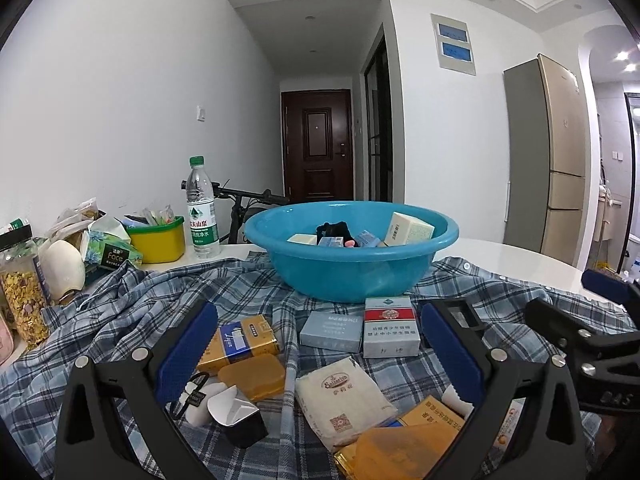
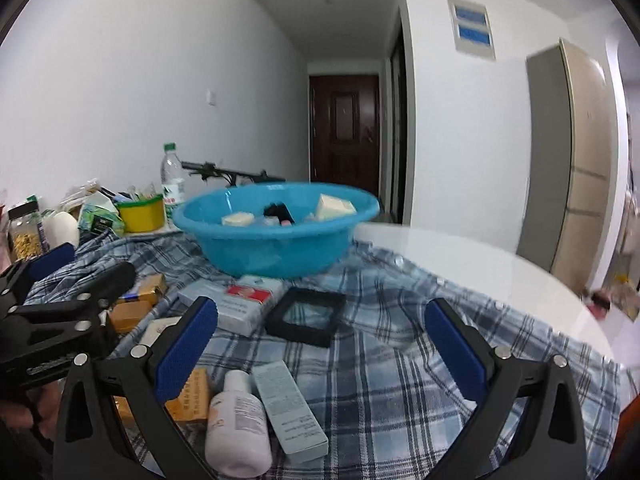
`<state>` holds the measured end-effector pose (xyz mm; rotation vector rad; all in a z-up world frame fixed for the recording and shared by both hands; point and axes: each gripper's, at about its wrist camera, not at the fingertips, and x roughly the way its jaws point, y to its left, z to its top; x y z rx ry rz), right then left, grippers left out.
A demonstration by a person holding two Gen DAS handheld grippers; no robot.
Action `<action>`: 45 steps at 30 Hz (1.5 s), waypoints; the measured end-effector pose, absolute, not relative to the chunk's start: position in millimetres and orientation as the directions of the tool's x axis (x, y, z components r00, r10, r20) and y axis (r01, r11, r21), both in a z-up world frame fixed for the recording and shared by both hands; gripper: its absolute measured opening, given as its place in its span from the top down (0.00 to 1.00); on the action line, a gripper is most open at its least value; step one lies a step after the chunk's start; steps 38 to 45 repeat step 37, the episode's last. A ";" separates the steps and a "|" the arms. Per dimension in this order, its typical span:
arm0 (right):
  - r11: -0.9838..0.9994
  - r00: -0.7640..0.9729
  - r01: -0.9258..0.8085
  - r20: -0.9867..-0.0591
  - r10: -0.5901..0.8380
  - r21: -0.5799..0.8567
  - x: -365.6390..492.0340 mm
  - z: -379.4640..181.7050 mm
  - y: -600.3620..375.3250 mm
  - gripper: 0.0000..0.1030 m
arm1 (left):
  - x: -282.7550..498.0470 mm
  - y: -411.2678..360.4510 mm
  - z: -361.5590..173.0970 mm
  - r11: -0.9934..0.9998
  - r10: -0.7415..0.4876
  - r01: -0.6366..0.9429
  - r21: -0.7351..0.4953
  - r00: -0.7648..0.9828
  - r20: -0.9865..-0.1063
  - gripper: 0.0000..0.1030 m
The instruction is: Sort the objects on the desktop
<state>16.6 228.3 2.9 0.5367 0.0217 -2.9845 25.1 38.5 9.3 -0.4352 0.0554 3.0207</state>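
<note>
Crowdedly, both wide-open, empty tongs, left tongs and right tongs, risk snagging the rumpled blue plaid cloth beneath tightly packed boxes.

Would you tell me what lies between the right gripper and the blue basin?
In the right wrist view, a black square frame lies on the plaid cloth between the open right gripper and the blue basin.

I see a basin on a cloth spread over the counter, boxes inside it. Before it lie two packs side by side; a bottle stands behind-left, beside a tub.
</note>
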 end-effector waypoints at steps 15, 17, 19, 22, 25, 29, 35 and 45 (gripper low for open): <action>-0.997 -0.944 0.065 -0.326 -0.052 -0.029 20.1 4.3 223.8 0.00 | 22.8 38.4 7.8 -0.996 0.074 -0.084 0.021 -0.954 -0.289 0.00; -0.998 -0.943 0.064 -0.328 -0.052 -0.025 19.4 4.6 224.5 0.00 | 22.9 38.3 7.8 -0.996 0.074 -0.083 0.020 -0.954 -0.289 0.00; -0.998 -0.943 0.061 -0.330 -0.052 -0.018 19.8 4.9 223.8 0.00 | 22.9 38.3 7.8 -0.996 0.073 -0.083 0.021 -0.954 -0.289 0.00; -0.998 -0.942 0.062 -0.332 -0.053 -0.018 19.6 5.6 224.2 0.00 | 22.9 38.2 7.8 -0.996 0.072 -0.081 0.020 -0.955 -0.289 0.00; -0.998 -0.940 0.063 -0.336 -0.055 -0.014 19.0 5.6 224.6 0.00 | 22.6 37.3 7.7 -0.997 0.071 -0.080 0.020 -0.954 -0.290 0.00; -0.998 -0.940 0.063 -0.336 -0.055 -0.014 19.2 5.7 225.3 0.00 | 22.7 37.4 7.8 -0.997 0.071 -0.080 0.020 -0.955 -0.290 0.00; -0.998 -0.939 0.064 -0.338 -0.056 -0.012 19.0 5.7 226.4 0.00 | 22.8 37.5 7.8 -0.997 0.071 -0.080 0.020 -0.955 -0.289 0.00; -0.998 -0.939 0.064 -0.338 -0.056 -0.013 18.7 5.6 226.1 0.00 | 22.8 37.6 7.9 -0.997 0.071 -0.080 0.019 -0.954 -0.290 0.00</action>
